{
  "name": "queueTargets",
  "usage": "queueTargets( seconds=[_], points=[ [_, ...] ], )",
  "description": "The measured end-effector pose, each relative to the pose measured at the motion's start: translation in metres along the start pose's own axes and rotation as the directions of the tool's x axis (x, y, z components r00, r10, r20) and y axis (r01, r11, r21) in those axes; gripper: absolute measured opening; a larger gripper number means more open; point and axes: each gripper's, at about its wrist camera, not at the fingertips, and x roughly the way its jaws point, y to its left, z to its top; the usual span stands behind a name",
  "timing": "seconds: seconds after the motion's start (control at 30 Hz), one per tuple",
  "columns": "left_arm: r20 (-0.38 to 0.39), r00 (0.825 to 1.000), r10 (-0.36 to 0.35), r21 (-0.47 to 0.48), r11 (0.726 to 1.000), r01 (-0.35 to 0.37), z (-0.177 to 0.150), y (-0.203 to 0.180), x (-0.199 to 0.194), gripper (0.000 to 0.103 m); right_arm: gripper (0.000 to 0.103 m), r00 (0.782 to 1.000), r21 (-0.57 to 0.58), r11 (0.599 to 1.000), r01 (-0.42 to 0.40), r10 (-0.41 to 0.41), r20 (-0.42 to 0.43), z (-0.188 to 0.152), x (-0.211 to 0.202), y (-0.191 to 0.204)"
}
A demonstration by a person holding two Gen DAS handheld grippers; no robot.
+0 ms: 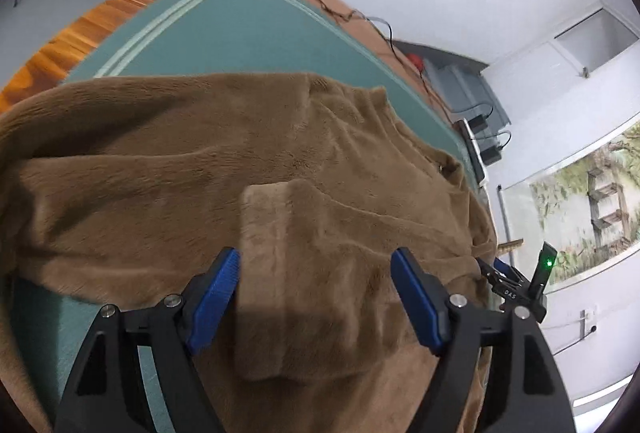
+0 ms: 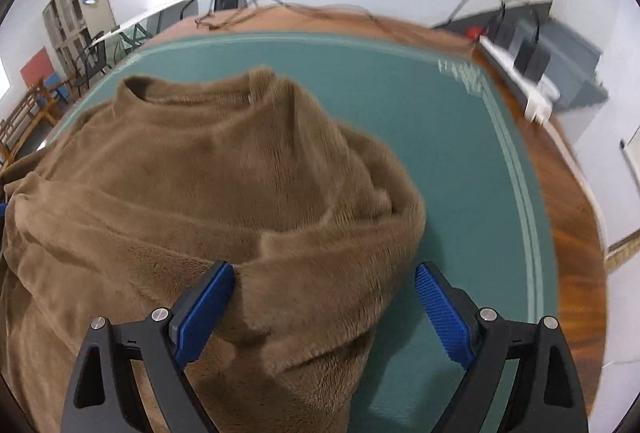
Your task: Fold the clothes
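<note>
A brown fleece garment (image 1: 192,161) lies spread over a green mat (image 1: 240,33) on a wooden table. My left gripper (image 1: 316,265) stands open above a folded cuff-like strip (image 1: 264,265) of the fleece; the strip lies between the blue pads (image 1: 218,297) without being pinched. In the right wrist view the same garment (image 2: 192,173) is heaped, with its neckline (image 2: 184,89) at the far side. My right gripper (image 2: 324,281) is open over a rolled fold (image 2: 320,253) at the garment's right edge; the left pad touches the fleece and the right pad hangs over bare mat (image 2: 460,153).
The other gripper (image 1: 516,281), with a green light, shows at the garment's right edge. Cables (image 1: 360,17) run along the table's far rim. A white power strip (image 2: 516,81) and black adapters sit at the table's right side. Chairs (image 2: 44,101) and a cabinet stand by the wall.
</note>
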Motion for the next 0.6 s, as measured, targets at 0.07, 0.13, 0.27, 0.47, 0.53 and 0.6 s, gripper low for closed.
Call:
queueTargets(
  seconds=[0.07,0.13,0.27,0.47,0.53,0.6],
  points=[
    [-0.023,1.000,0.003,0.004,1.000,-0.003,0.005,-0.005,0.012,0.064,0.093,1.000,0.011,1.000,-0.024,0.024,-0.003,-0.003,0.005,-0.002],
    [-0.057,0.998,-0.014,-0.008,1.000,0.013,0.009,-0.006,0.022,0.018,0.055,0.998,0.019,0.998,-0.055,0.055,0.005,-0.006,0.006,-0.003],
    [0.061,0.997,-0.049,0.045,0.998,0.046,0.012,-0.027,0.000,0.017,0.034,0.998,0.010,1.000,-0.017,0.016,0.068,-0.003,-0.009,0.002],
    [0.214,0.975,-0.065,0.091,0.995,0.046,0.022,-0.044,-0.027,0.017,0.034,0.976,0.050,0.995,0.088,-0.096,0.196,0.004,-0.023,0.003],
    [0.166,0.986,0.006,0.074,0.997,-0.018,0.026,-0.038,-0.006,0.019,0.044,0.977,0.109,0.990,0.087,-0.106,0.187,0.010,-0.015,-0.005],
    [0.105,0.991,0.086,0.051,0.995,-0.091,0.027,-0.027,0.016,0.024,0.051,0.973,0.164,0.978,0.126,-0.154,0.172,0.013,-0.007,-0.016]
  ],
)
